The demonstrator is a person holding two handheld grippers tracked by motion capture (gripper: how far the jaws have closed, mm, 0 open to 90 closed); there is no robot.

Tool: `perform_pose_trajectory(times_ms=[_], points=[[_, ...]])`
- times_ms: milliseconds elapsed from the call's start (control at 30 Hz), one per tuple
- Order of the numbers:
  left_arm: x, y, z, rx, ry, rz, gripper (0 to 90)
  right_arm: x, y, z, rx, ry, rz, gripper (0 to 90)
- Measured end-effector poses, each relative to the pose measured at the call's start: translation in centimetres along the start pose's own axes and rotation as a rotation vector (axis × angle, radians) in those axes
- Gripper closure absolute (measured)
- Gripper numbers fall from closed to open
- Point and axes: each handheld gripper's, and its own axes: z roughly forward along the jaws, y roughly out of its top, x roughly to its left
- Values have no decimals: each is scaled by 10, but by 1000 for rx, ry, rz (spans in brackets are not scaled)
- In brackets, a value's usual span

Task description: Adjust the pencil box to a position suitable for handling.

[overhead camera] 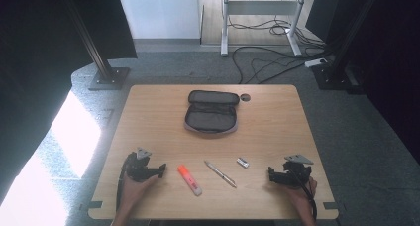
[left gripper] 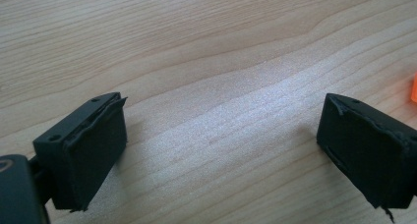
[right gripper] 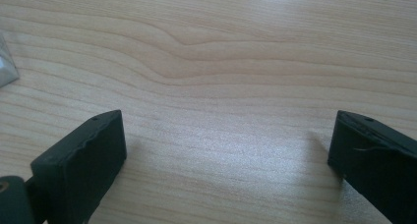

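High view overlooks the whole table (overhead camera: 277,112) — both gripper views skim its wood closely.

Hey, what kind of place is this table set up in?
Probably a lab or recording studio: black curtains on stand frames flank the wooden table, and loose cables trail across grey carpet.

The orange highlighter (left gripper: 414,88) is cut off by the left gripper view's edge.
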Motion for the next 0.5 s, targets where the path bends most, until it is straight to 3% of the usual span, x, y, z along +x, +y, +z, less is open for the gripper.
perform_pose_trajectory(times_ms=[500], points=[[-1,-1,-1,-6,-7,9,77,1,0,-1,-8,1,-5,26]])
